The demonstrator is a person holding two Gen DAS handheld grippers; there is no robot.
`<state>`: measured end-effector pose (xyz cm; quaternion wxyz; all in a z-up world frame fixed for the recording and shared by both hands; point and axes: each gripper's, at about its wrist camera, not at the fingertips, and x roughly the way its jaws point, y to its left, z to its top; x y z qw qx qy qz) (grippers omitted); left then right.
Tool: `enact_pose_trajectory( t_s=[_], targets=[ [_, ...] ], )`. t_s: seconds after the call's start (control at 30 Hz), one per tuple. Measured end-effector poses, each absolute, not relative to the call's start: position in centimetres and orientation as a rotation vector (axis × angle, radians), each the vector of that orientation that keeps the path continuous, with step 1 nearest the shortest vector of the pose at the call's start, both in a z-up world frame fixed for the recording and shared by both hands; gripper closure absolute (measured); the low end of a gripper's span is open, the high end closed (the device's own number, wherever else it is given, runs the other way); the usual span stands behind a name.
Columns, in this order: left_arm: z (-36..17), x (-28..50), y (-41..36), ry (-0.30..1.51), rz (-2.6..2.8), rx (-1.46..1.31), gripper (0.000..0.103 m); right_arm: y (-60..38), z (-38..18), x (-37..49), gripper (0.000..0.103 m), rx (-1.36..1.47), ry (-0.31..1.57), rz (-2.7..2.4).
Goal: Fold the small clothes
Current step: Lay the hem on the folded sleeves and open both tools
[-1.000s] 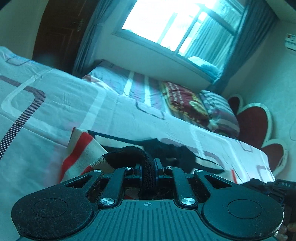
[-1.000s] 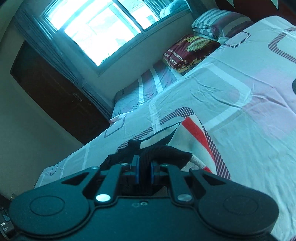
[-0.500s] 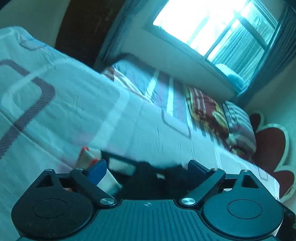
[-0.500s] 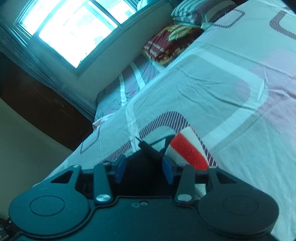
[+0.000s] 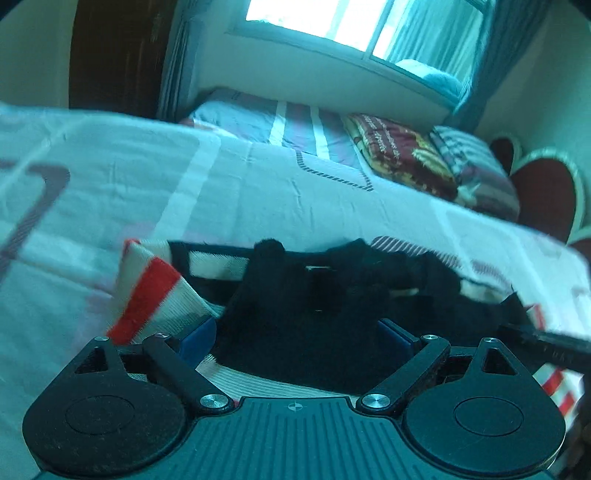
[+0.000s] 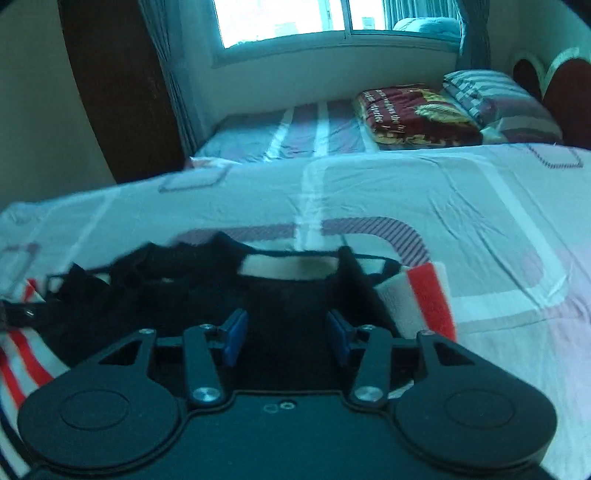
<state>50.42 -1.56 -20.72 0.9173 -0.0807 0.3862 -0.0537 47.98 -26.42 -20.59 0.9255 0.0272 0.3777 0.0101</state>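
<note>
A small garment (image 5: 295, 295), black with cream and red striped parts (image 5: 147, 295), lies crumpled on the patterned bed sheet (image 5: 258, 199). My left gripper (image 5: 297, 332) stands wide open just above it, black cloth lying between the blue pads (image 5: 199, 334) without being pinched. In the right wrist view the same garment (image 6: 288, 291) shows a red-striped end (image 6: 428, 295) at the right. My right gripper (image 6: 287, 332) is over the black part; its jaws are closing, with cloth between them but the pads (image 6: 236, 330) not pressing on it.
Far across the bed lie a folded red blanket (image 6: 413, 110) and a striped pillow (image 6: 498, 99) under a bright window (image 6: 280, 18). A dark wooden wardrobe (image 6: 118, 92) stands at the left, a heart-shaped headboard (image 5: 543, 192) at the right.
A second ago both grippers were shut on folds of black cloth. Both have let go and opened, sunk toward the bed, and rolled level. The garment now lies on the sheet.
</note>
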Motion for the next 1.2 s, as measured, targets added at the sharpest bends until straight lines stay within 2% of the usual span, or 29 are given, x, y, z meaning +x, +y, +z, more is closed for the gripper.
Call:
enact_pose_trajectory(
  t_s=[0.03,0.07,0.1,0.17,0.23,0.27,0.3,0.5,0.67,0.73,0.77,0.8,1.2],
  targets=[
    [-21.1,50.6,-1.4,0.812,-0.061,-0.123,0.01,-27.0,-20.7,48.0,0.077,0.052,0.764,0.006],
    [-21.3,50.6,-0.8,0.808,-0.059,-0.142,0.011,-27.5,-20.7,48.2,0.087,0.072,0.766,-0.005],
    [-21.2,50.3,-0.4,0.797,-0.056,-0.16,0.013,-28.1,-20.7,48.3,0.091,0.11,0.772,-0.012],
    [-21.0,50.0,-0.4,0.803,-0.057,-0.135,0.013,-28.4,-20.7,48.2,0.091,0.136,0.777,-0.011],
    [-20.4,49.4,-0.3,0.791,-0.058,-0.143,0.012,-27.6,-20.1,47.7,0.085,0.109,0.781,0.003],
    [-20.0,48.9,-0.2,0.782,-0.057,-0.155,0.012,-27.3,-19.7,47.2,0.073,0.111,0.771,0.018],
    [-19.7,48.4,-0.4,0.771,-0.061,-0.159,0.012,-26.9,-19.2,46.5,0.066,0.104,0.753,0.032],
    [-18.1,45.6,-3.4,0.729,-0.154,-0.085,0.012,-23.8,-17.5,43.5,0.066,0.055,0.716,0.114],
    [-19.3,44.9,-5.4,0.765,-0.163,-0.031,0.012,-21.6,-18.6,42.3,0.065,-0.009,0.736,0.127],
    [-20.5,44.9,-5.5,0.789,-0.137,0.006,0.012,-21.6,-20.3,42.5,0.06,-0.051,0.767,0.069],
    [-20.7,44.7,-5.5,0.777,-0.134,0.013,0.009,-22.2,-21.0,42.4,0.053,-0.023,0.753,0.07],
    [-20.7,44.7,-5.4,0.78,-0.131,0.01,0.009,-22.9,-21.4,42.2,0.051,0.022,0.729,0.072],
    [-20.5,45.0,-5.3,0.793,-0.115,0.045,0.006,-23.4,-21.6,41.6,0.05,0.035,0.714,0.081]
  ],
)
